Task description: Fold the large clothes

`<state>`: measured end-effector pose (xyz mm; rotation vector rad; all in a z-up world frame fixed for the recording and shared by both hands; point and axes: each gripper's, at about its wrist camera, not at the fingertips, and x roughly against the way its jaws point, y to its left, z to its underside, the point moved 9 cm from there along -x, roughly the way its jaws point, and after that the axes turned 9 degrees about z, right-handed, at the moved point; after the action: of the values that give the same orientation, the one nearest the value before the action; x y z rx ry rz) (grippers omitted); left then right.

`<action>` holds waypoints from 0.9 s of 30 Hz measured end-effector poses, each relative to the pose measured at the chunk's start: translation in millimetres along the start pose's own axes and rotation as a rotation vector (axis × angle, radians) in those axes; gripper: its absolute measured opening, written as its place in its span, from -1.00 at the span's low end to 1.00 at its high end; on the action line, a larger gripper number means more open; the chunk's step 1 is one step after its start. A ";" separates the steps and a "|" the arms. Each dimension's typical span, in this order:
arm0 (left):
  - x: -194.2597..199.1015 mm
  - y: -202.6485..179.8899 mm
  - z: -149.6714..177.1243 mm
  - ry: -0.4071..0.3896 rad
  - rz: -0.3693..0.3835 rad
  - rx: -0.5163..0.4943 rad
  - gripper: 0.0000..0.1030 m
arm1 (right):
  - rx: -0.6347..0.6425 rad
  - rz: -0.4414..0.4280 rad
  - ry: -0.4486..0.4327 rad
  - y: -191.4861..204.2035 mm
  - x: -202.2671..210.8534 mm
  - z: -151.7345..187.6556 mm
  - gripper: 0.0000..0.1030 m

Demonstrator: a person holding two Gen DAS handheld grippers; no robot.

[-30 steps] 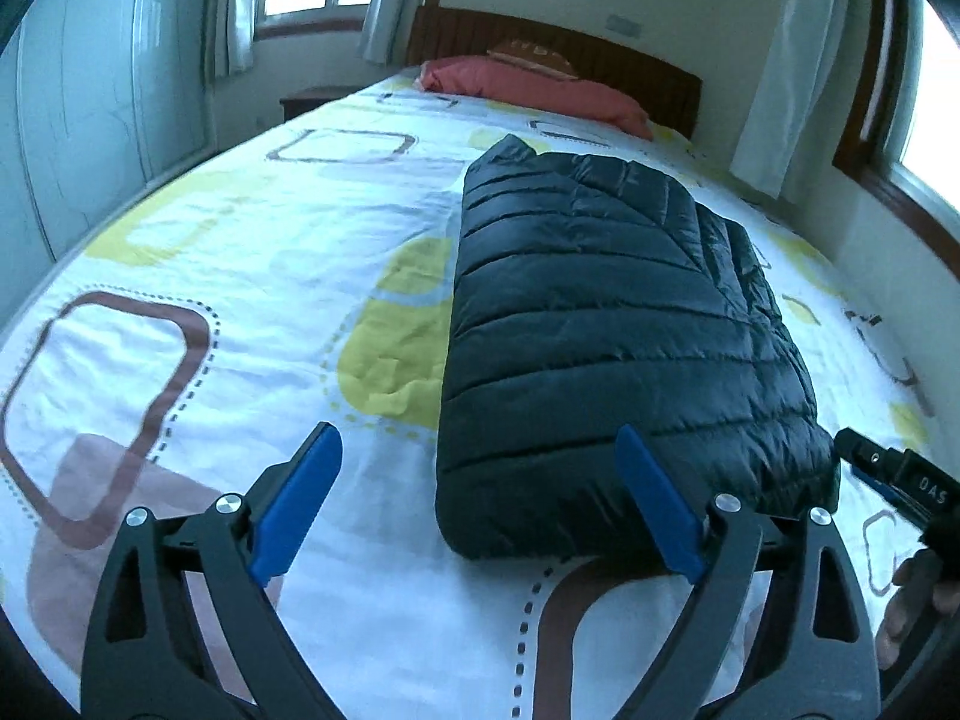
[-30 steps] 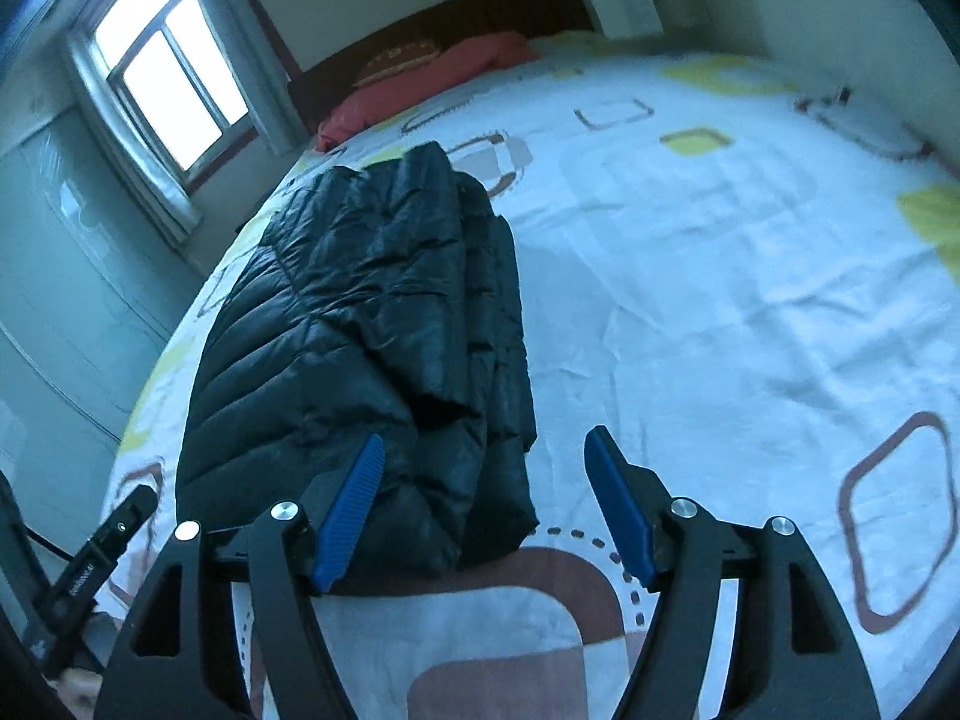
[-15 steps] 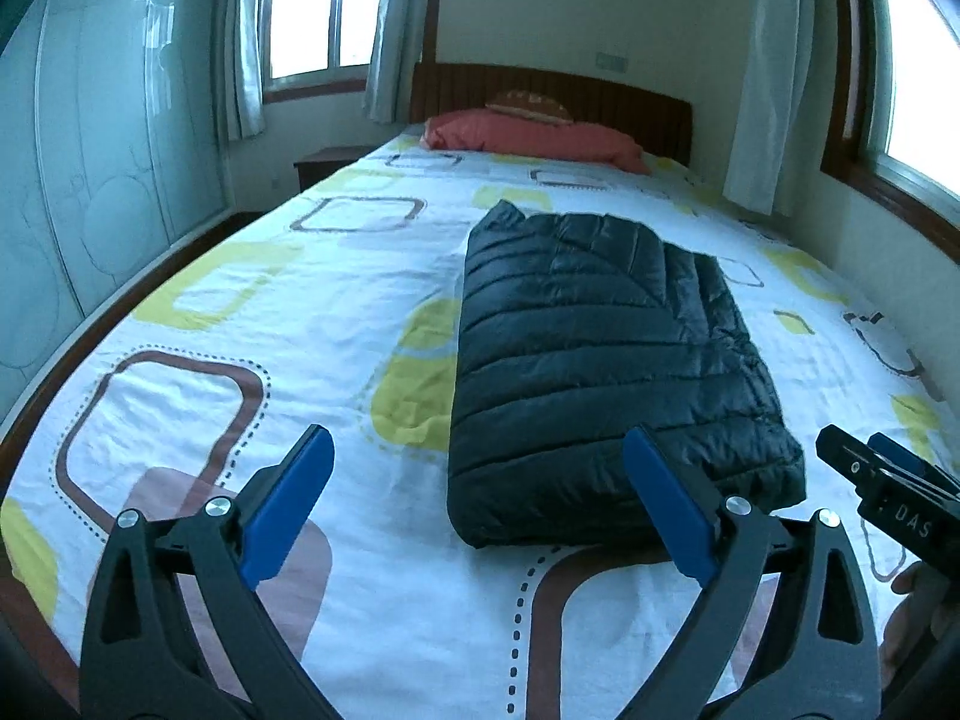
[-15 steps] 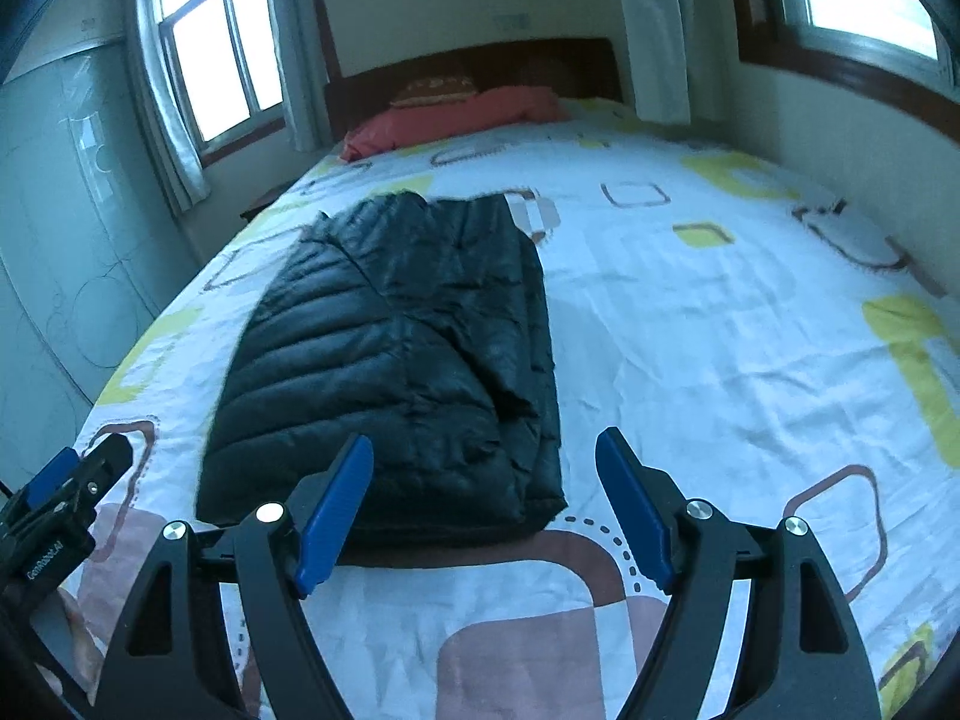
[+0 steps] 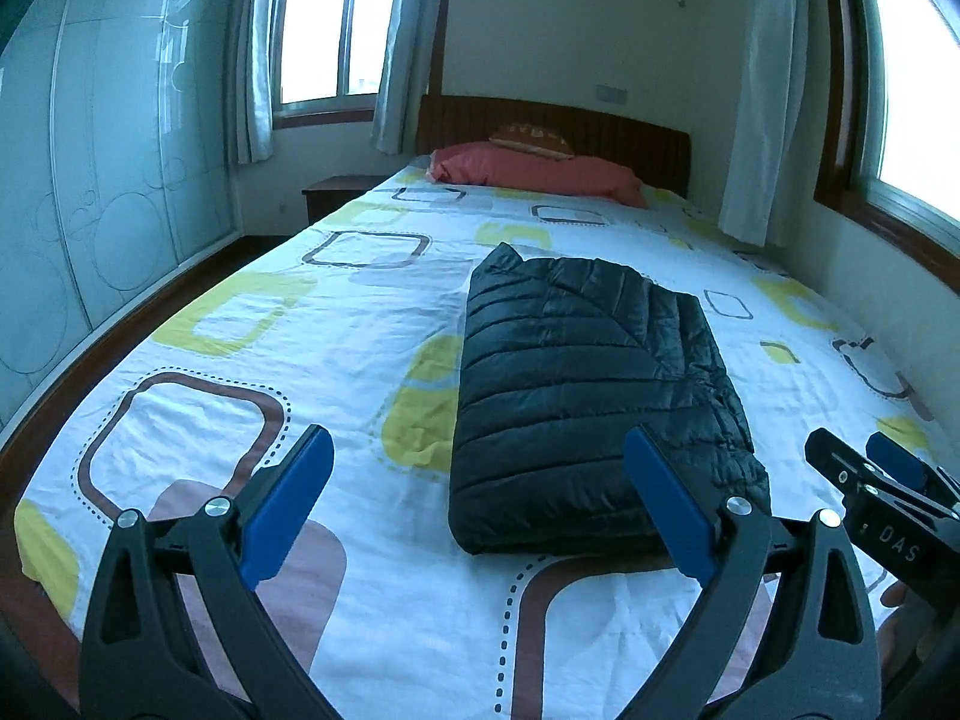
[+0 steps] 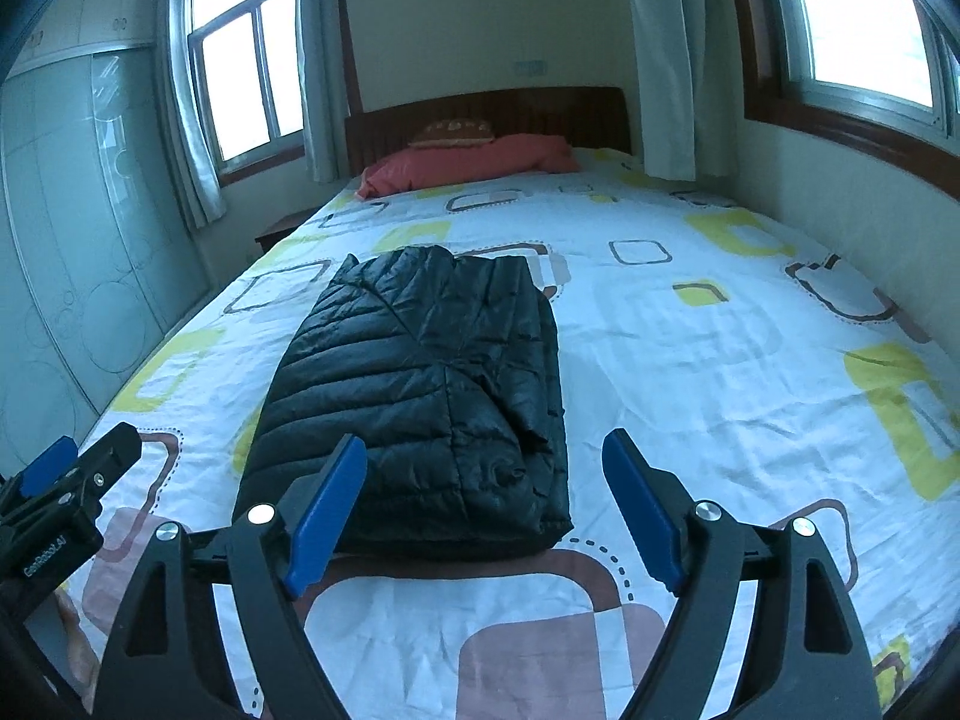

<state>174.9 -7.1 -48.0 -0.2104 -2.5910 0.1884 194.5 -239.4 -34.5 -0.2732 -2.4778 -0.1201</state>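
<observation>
Now both grippers wide, empty.

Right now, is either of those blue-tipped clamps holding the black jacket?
No. The left gripper and right gripper are both open and empty, while the folded jacket lies free on the bed.

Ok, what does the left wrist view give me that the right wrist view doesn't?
Only the left wrist view shows the smooth folded left edge of the black puffer jacket, with the right gripper at frame right. Only the right wrist view shows the jacket's bunched, layered right edge, with the left gripper at frame left. Both show the jacket folded into a rectangle on the patterned bed sheet, the red pillow at the headboard, and the viewing gripper's own jaws spread open, holding nothing, short of the jacket.
</observation>
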 end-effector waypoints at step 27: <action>10.0 -2.4 1.3 -0.013 -0.006 -0.002 0.90 | 0.004 -0.003 -0.003 -1.7 4.3 2.7 0.55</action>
<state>165.5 -7.7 -43.7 -0.2025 -2.6047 0.1860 189.1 -239.9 -34.0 -0.2675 -2.4809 -0.1164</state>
